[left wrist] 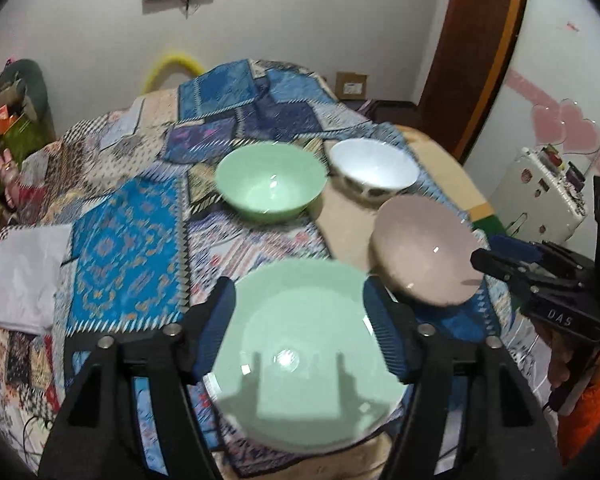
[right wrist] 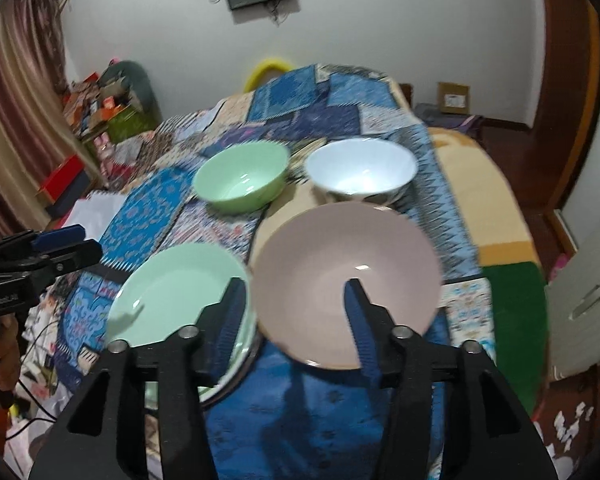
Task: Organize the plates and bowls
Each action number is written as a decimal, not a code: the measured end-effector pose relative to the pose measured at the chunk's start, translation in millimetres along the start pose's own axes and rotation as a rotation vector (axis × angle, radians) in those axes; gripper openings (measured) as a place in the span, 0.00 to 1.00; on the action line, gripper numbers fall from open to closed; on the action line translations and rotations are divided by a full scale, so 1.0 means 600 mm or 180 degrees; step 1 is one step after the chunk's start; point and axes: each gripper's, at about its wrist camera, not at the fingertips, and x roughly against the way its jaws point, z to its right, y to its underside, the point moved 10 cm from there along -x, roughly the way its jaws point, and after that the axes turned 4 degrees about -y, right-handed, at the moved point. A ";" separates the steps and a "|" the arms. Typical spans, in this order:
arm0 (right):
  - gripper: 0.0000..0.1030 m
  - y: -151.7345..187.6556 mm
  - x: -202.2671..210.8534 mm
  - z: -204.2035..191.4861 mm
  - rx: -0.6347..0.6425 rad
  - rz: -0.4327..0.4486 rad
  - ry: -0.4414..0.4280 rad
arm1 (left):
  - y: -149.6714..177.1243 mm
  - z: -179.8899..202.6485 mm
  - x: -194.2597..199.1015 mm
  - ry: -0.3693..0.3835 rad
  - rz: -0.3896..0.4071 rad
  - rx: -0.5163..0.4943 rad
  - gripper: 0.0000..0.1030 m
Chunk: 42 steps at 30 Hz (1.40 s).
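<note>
A green plate (left wrist: 304, 356) lies on the patchwork cloth near the front; it also shows in the right wrist view (right wrist: 176, 292). A pink plate (right wrist: 344, 280) lies to its right, also seen in the left wrist view (left wrist: 424, 248). Behind them stand a green bowl (left wrist: 270, 180) (right wrist: 242, 178) and a white bowl (left wrist: 374, 168) (right wrist: 360, 170). My left gripper (left wrist: 300, 320) is open above the green plate, fingers on either side of it. My right gripper (right wrist: 296, 320) is open over the pink plate's near left rim; it shows side-on in the left wrist view (left wrist: 500, 256).
The table (right wrist: 496, 184) carries a patchwork cloth, with white paper (left wrist: 24, 276) at its left edge. Cluttered boxes (right wrist: 100, 112) stand at the far left, a cardboard box (right wrist: 454, 98) on the floor at the back right, a white appliance (left wrist: 540, 196) to the right.
</note>
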 end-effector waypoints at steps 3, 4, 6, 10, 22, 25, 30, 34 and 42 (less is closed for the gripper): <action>0.56 -0.004 0.003 0.027 -0.0060 0.0047 0.0105 | -0.016 0.026 -0.018 0.0054 -0.0026 -0.0043 0.71; 0.58 -0.005 0.003 0.037 -0.0086 0.0062 0.0140 | -0.020 0.036 -0.028 0.0082 -0.0054 -0.0059 0.71; 0.58 -0.004 0.002 0.055 -0.0128 0.0067 0.0185 | -0.025 0.055 -0.050 0.0135 -0.0120 -0.0093 0.72; 0.58 0.003 -0.014 0.086 -0.0243 0.0022 0.0231 | -0.025 0.085 -0.095 0.0193 -0.0264 -0.0164 0.72; 0.55 0.040 -0.070 0.133 -0.0483 -0.0183 0.0117 | -0.002 0.145 -0.222 0.0306 -0.0720 -0.0309 0.58; 0.44 0.049 -0.084 0.136 -0.0550 -0.0258 0.0031 | 0.006 0.155 -0.245 0.0370 -0.0841 -0.0294 0.44; 0.34 0.059 -0.097 0.133 -0.0624 -0.0312 -0.0089 | 0.023 0.172 -0.267 0.0508 -0.1019 -0.0270 0.23; 0.25 0.059 -0.096 0.125 -0.0591 -0.0325 -0.0106 | 0.027 0.184 -0.270 0.0544 -0.1027 -0.0283 0.19; 0.25 0.059 -0.088 0.121 -0.0641 -0.0359 -0.0054 | 0.025 0.184 -0.251 0.0518 -0.0965 -0.0325 0.19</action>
